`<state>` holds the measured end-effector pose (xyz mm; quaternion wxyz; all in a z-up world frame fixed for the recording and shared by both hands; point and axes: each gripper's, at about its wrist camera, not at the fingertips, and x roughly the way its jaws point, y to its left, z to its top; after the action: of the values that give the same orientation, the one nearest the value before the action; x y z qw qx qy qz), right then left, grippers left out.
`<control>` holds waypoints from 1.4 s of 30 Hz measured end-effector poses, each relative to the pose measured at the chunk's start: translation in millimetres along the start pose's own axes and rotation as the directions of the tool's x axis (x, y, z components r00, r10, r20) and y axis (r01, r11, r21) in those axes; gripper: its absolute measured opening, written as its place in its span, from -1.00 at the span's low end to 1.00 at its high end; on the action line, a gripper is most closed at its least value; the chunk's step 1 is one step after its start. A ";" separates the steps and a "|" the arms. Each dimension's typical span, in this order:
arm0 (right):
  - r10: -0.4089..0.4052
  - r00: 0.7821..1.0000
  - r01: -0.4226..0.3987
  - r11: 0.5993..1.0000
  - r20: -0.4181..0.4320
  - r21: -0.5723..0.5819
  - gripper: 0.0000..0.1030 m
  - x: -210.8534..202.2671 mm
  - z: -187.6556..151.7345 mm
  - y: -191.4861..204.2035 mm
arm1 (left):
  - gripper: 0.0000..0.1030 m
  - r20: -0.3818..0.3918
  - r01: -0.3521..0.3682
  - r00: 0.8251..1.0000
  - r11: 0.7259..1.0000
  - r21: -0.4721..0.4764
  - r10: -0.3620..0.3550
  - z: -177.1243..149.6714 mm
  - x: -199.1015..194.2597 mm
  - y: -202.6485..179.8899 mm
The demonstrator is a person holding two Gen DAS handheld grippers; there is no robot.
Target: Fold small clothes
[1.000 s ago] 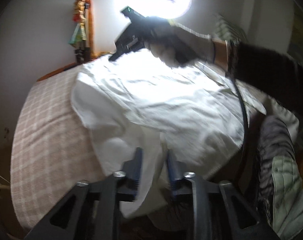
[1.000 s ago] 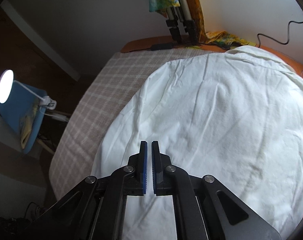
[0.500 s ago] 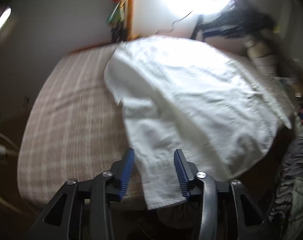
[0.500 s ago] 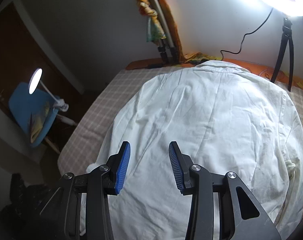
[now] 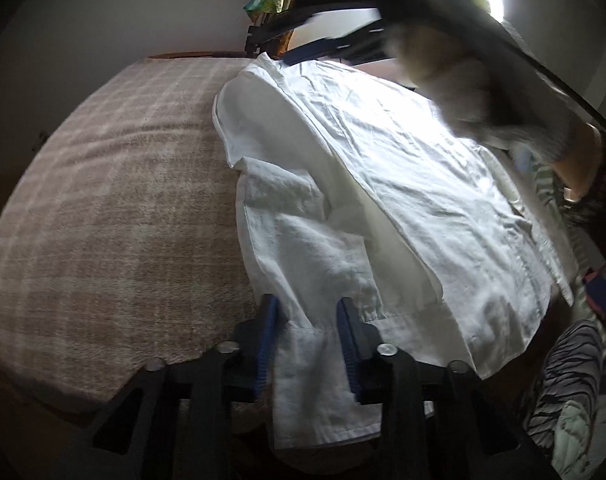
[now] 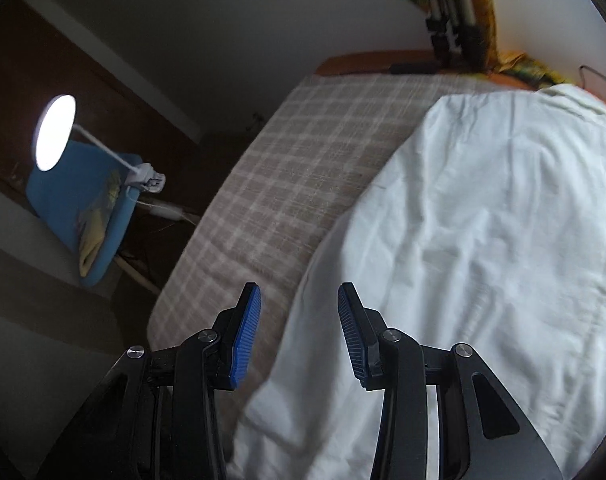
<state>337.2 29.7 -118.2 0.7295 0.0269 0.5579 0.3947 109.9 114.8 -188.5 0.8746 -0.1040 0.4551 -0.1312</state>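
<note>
White shirt [image 5: 403, 200], thin wrinkled cotton, spread flat on right half of bed [image 5: 103, 220] with tan plaid, fuzzy-textured cover. Left gripper [image 5: 307, 340] open, blue ribbed pads straddling sleeve cuff at near edge. Right gripper [image 6: 299, 340] open above shirt's left edge, holding nothing.

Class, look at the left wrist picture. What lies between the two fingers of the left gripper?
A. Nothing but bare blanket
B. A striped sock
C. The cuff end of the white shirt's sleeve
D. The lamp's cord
C: the left gripper stands open astride the sleeve end of the white shirt, which hangs over the edge of the checked blanket.
</note>
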 end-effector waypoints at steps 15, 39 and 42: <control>-0.381 0.923 0.373 0.921 -0.058 -0.111 -0.23 67.8 46.9 34.6 | -0.91 0.032 0.115 0.993 0.993 0.019 -0.116 -4.3 -3.8 -2.4; -0.246 0.969 0.247 0.969 0.018 -0.026 -0.94 16.3 29.6 -10.2 | -0.10 0.017 -0.020 1.000 1.000 -0.019 0.020 -18.3 -13.9 8.5; -0.202 0.977 0.201 0.979 0.063 0.023 -0.94 -11.6 29.2 -25.3 | -0.10 0.016 -0.031 0.999 1.000 -0.006 0.031 -18.3 -12.0 4.8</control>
<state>374.6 16.9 -110.1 0.7834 -0.0111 0.5368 0.3131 88.8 122.0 -191.1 0.8799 -0.1007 0.4498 -0.1156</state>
